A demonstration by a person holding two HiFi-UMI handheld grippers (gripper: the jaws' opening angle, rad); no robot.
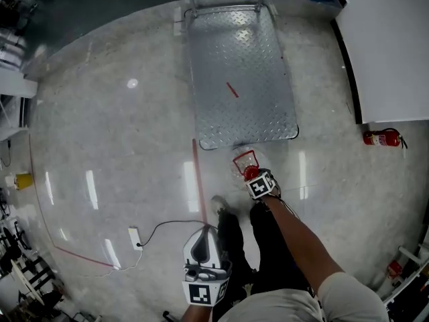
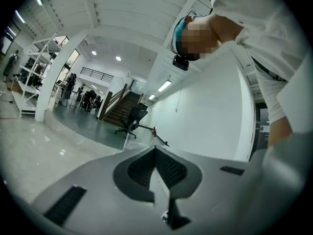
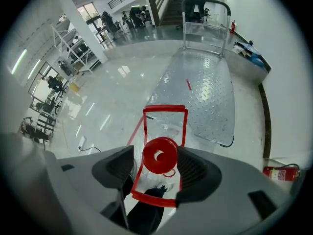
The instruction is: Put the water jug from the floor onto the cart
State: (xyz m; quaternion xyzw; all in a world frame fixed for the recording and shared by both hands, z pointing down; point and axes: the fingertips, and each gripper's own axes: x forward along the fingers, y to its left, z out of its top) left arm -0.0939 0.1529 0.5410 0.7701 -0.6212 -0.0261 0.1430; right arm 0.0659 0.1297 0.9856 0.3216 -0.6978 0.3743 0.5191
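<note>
The water jug [image 1: 244, 162] is clear plastic with a red cap [image 3: 160, 155] and a red frame handle [image 3: 165, 109]. It stands on the floor just in front of the near edge of the steel cart [image 1: 241, 79]. My right gripper [image 1: 251, 174] points steeply down over the jug and is open. The red cap sits between its two jaws, with a gap showing on the left side. My left gripper [image 1: 206, 231] hangs lower left by the person's legs, shut and empty. In the left gripper view my left gripper [image 2: 155, 150] points out level across the room, with no jug in sight.
The cart [image 3: 205, 92] is a checker-plate platform with a push handle at its far end. A red fire extinguisher [image 1: 382, 138] lies by the white wall on the right. A power strip with cable [image 1: 135, 237] and a red floor line [image 1: 199, 180] lie to the left. The person's shoes [image 1: 221, 206] stand beside the jug.
</note>
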